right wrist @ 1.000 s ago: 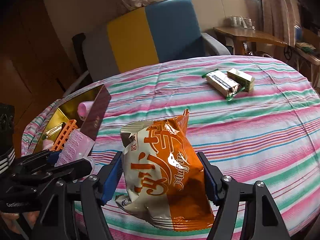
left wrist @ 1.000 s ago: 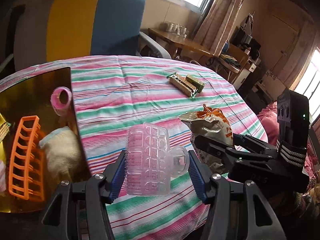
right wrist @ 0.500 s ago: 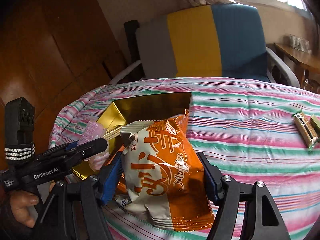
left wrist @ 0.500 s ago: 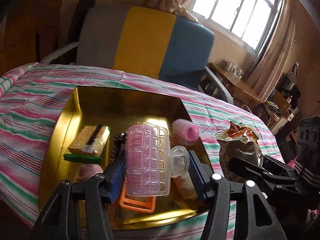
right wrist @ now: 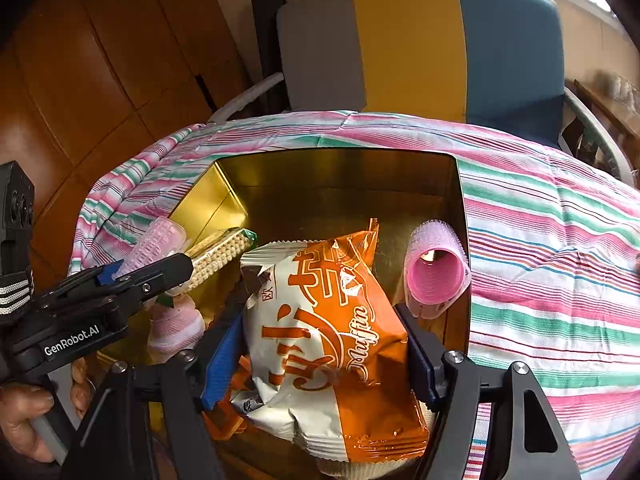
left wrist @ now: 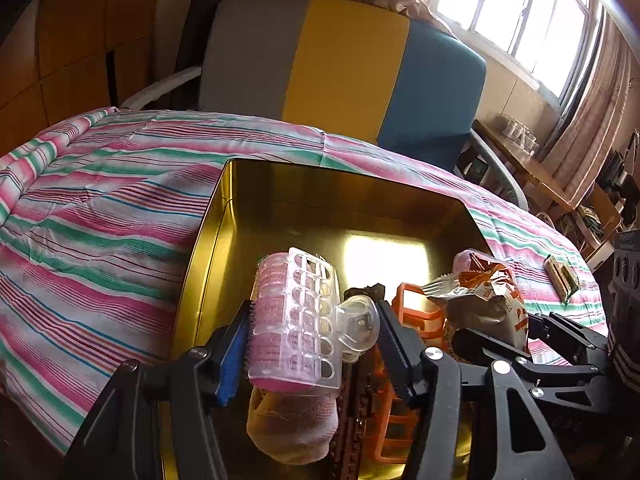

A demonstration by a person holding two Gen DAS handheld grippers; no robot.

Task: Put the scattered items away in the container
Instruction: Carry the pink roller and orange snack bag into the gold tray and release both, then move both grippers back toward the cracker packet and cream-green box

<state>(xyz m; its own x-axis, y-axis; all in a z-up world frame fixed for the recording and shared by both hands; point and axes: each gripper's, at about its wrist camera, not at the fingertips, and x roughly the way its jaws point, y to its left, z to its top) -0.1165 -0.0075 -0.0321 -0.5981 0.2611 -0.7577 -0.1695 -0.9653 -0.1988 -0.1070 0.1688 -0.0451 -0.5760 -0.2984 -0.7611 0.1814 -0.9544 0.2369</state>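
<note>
Left gripper (left wrist: 312,344) pinches the clear-caged pink hair roller (left wrist: 296,320); my right gripper (right wrist: 324,352) pinches the orange-and-white muffin packet (right wrist: 324,332), both over the gold metal tin (right wrist: 344,172). I'd lower each toward the bare floor at 12 o'clock before releasing, clear of the loose pink roller (right wrist: 436,272) at 2 o'clock.

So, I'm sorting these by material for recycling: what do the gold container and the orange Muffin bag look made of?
The gold container looks like thin sheet metal, a tin: mirror-like walls with crisp folded corners. The Muffin bag seems to be glossy plastic film, crinkled, with a serrated top seal; a foil lining can't be judged.
</note>
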